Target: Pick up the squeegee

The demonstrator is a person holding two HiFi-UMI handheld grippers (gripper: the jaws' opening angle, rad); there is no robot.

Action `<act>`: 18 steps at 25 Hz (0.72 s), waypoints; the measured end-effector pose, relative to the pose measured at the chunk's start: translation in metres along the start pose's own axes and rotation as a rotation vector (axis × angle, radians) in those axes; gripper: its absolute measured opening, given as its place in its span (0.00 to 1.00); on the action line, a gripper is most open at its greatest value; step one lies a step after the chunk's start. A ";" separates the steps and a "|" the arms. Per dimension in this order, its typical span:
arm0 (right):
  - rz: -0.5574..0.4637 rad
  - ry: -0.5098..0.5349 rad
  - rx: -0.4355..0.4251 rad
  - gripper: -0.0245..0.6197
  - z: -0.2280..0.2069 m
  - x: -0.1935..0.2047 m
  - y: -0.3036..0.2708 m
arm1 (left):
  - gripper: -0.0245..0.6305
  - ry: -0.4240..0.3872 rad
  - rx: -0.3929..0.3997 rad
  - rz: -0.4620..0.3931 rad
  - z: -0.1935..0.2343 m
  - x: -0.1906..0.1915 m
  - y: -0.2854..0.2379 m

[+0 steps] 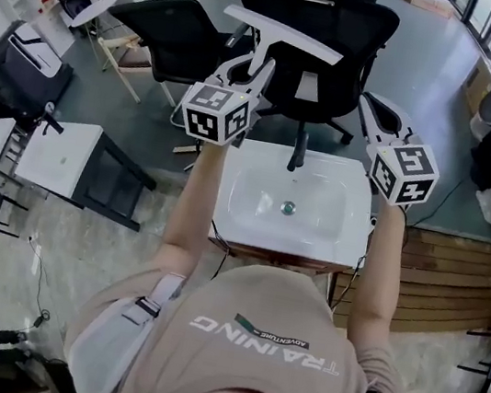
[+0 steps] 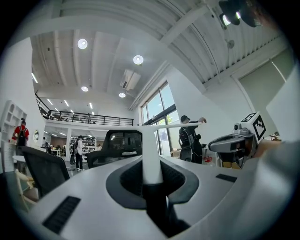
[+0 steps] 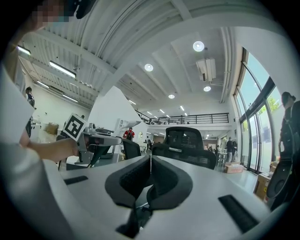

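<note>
Status: pick-up judged essentially complete. The squeegee is in hand and off any surface, so at most a check that the grip is firm remains.

Nearest, both forearms reach forward over the white sink [image 1: 246,224], each ending in a claw held up in the air.

Left claw [image 1: 253,73]: closed narrow on the squeegee [image 1: 281,36]. In the left gripper view the white handle [image 2: 151,152] stands upright between the two dark pads of the claw [image 2: 152,185], pinched from both sides. The handle runs straight out along the claw's axis. The long white blade sits crosswise at the far end, forming a T beyond the claw tips. From the head view the blade tilts slightly, its left end higher in frame.

Right claw [image 1: 378,112]: drawn fully together, pads meeting along a thin seam in the right gripper view [image 3: 150,180], nothing between them. It hangs beside the left claw, apart from the squeegee and not touching it.

Below and beyond: the sink basin is bare, with a black faucet [image 1: 298,151] at its back edge. Farther off, a black office chair [image 1: 316,25] stands behind the sink.
</note>
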State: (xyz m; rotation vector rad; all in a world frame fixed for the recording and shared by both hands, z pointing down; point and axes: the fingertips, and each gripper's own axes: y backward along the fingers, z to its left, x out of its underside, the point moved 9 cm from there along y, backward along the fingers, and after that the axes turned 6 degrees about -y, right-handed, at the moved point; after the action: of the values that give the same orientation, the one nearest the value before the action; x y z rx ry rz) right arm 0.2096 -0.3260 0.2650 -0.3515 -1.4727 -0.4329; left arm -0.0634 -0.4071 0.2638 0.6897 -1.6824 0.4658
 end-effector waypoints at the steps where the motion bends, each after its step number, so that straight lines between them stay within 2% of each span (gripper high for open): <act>1: 0.006 0.000 -0.005 0.09 0.000 0.001 0.000 | 0.13 0.003 0.001 -0.003 0.000 0.000 0.000; 13: 0.028 0.002 -0.029 0.09 0.001 0.003 -0.011 | 0.13 -0.006 -0.006 -0.008 0.010 -0.001 -0.005; 18: 0.025 0.060 0.000 0.09 0.000 0.001 -0.014 | 0.13 -0.013 -0.007 -0.018 0.012 -0.005 -0.010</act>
State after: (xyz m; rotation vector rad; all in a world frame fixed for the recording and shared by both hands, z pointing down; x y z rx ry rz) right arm 0.2027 -0.3379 0.2651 -0.3539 -1.4085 -0.4199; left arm -0.0651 -0.4217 0.2553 0.7033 -1.6886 0.4436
